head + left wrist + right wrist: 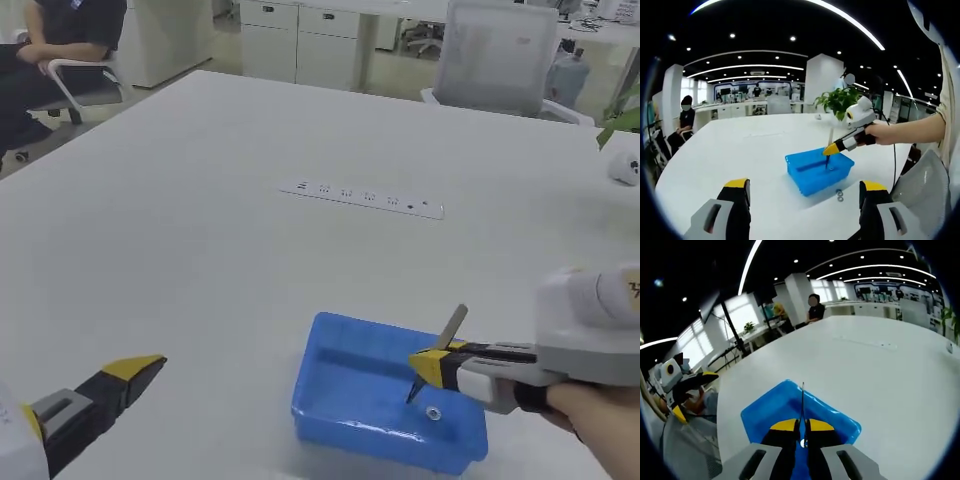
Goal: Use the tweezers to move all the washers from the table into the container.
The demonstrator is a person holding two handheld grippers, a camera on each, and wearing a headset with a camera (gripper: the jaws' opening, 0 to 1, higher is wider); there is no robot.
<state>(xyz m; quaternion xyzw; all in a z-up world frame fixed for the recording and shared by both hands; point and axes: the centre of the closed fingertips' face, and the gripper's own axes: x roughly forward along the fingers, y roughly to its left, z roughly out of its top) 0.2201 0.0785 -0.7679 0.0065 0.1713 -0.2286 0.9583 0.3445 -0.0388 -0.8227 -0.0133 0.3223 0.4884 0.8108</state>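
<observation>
Inside the blue container (322, 352) one washer (433, 412) lies near the tweezers (454, 327)

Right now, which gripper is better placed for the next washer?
Right: the right gripper, shut on the tweezers, hangs over the container, near the washers on the table. The left gripper is open, empty.

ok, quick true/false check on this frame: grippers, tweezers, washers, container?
1. The right gripper is shut on the tweezers. True.
2. The tweezers' tips hang over bare tabletop. False: they point down into the blue container.
3. The left gripper holds a washer. False: it is open and empty.
4. Two washers lie on the table beside the container. True.
5. A single washer lies inside the container. True.
</observation>
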